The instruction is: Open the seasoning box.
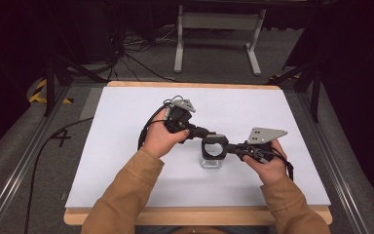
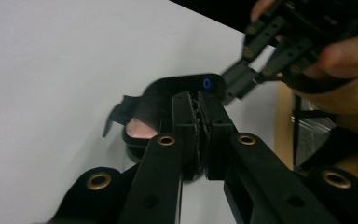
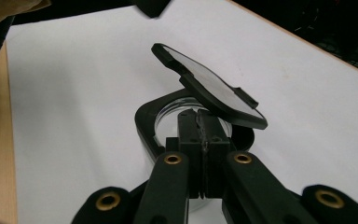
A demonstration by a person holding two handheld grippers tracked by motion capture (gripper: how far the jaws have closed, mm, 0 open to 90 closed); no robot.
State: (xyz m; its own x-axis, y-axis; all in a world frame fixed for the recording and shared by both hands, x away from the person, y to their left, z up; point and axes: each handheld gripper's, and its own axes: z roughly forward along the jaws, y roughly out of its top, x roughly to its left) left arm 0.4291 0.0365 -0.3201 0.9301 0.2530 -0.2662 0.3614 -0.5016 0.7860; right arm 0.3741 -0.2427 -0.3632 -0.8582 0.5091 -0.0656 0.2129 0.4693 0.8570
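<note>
A small clear jar (image 1: 211, 162) with a black collar (image 3: 144, 123) stands near the middle of the white table. Its black flip lid (image 3: 209, 84) is hinged up and tilted over the opening. My right gripper (image 3: 199, 116) is shut on the near edge of the collar, coming in from the jar's right (image 1: 233, 147). My left gripper (image 1: 208, 135) reaches in from the far left. Its jaws (image 2: 198, 100) are pressed together at the raised lid (image 2: 168, 93), which carries a blue dot. The jar's glass body is mostly hidden behind the jaws in both gripper views.
The white table top (image 1: 126, 146) has a wooden edge (image 1: 199, 217) at the front. A metal stand (image 1: 219, 29) and cables lie on the floor beyond the table. The person's tan sleeves (image 1: 121, 200) come in from the bottom.
</note>
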